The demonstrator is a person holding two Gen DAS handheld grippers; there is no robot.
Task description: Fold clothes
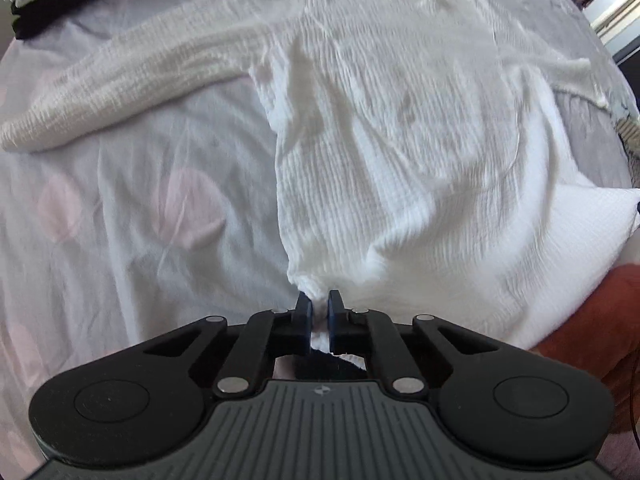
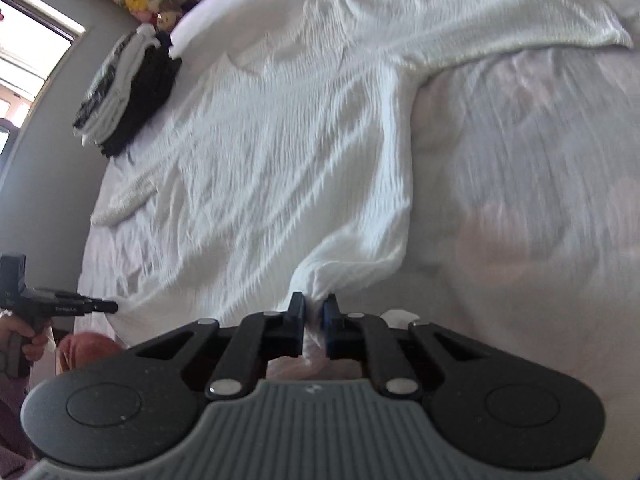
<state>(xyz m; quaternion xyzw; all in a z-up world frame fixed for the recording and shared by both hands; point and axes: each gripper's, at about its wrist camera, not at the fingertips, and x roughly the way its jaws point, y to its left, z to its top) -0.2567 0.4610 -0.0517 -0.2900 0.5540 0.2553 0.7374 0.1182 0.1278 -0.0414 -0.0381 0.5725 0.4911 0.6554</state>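
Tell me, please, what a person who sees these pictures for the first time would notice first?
A white long-sleeved shirt lies spread across the bedsheet, sleeves out to both sides. The left gripper and the right gripper each pinch its near hem. A stack of folded clothes, dark and light, sits at the bed's far edge.

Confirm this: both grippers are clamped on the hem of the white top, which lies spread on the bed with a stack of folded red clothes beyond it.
Not red: the stack of folded clothes is black and white, per the right wrist view. Otherwise right: left gripper and right gripper pinch the white top.
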